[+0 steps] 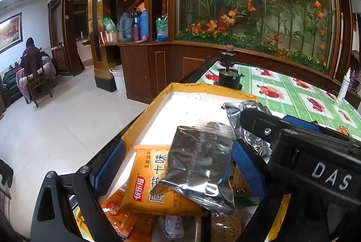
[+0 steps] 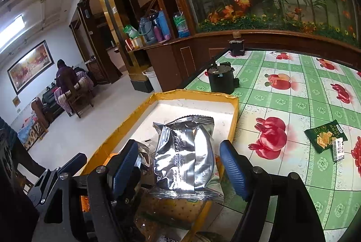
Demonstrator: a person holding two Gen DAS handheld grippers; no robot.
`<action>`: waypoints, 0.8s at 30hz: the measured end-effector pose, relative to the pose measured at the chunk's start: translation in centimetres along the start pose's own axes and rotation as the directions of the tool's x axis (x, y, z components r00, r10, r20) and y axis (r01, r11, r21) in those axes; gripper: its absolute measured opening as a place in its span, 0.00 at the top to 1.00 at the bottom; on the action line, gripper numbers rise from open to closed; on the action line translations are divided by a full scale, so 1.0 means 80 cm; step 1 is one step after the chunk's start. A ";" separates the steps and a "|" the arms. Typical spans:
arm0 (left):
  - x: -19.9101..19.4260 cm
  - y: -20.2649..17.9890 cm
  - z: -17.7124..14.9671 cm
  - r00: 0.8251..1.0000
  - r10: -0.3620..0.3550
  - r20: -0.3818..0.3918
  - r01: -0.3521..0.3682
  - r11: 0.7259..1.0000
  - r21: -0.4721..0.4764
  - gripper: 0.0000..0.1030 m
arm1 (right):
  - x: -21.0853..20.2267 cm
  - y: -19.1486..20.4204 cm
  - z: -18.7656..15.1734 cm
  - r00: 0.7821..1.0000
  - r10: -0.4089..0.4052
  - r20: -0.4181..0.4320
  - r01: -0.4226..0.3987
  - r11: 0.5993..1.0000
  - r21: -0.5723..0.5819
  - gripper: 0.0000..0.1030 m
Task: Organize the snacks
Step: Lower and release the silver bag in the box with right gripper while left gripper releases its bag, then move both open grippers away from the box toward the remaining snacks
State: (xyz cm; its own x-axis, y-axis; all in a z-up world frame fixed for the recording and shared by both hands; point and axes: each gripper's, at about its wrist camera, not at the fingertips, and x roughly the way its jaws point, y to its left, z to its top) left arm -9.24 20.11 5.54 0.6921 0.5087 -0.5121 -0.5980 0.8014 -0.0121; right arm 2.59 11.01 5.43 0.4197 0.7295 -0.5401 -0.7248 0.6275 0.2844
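foil packets, loose in the tray

both grippers' fingers released — left gripper (image 1: 178, 171) and right gripper (image 2: 180, 168) each straddle a silver packet (image 2: 185, 151) in the yellow-rimmed tray (image 2: 194, 93); light, crinkly, slippery — pinch the sealed edge. green packet (image 2: 325, 136) waits on the table (image 2: 293, 93).

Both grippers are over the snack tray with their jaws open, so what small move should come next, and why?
Probably swing the right hand-held gripper toward the green snack packet lying on the tablecloth. The silver packet already rests in the yellow-rimmed tray and neither open gripper's pads press on anything, while that green packet and a small white one beside it sit outside the tray.
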 end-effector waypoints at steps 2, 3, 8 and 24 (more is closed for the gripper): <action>-0.002 0.000 0.000 1.000 0.000 0.006 0.000 1.000 -0.004 0.08 | -0.003 0.000 0.000 1.000 0.004 0.005 -0.004 1.000 0.005 0.23; -0.002 0.000 0.001 1.000 0.001 0.008 -0.001 1.000 -0.004 0.08 | -0.004 -0.001 0.001 1.000 0.006 0.008 -0.006 1.000 0.007 0.23; -0.005 -0.001 0.000 1.000 0.010 0.014 -0.010 1.000 -0.001 0.08 | -0.012 -0.005 0.002 1.000 0.012 0.024 -0.012 1.000 0.024 0.23; -0.040 0.009 0.001 0.989 0.000 0.147 0.004 1.000 -0.028 0.08 | -0.069 -0.044 0.003 0.996 -0.009 0.083 0.002 0.996 0.090 0.23</action>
State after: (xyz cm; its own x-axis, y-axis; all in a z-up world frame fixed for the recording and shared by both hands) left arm -11.80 19.09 7.26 0.7439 0.5492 -0.3807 -0.6062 0.7944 -0.0385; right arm 2.95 4.85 7.59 0.4706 0.7437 -0.4747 -0.6719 0.6508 0.3536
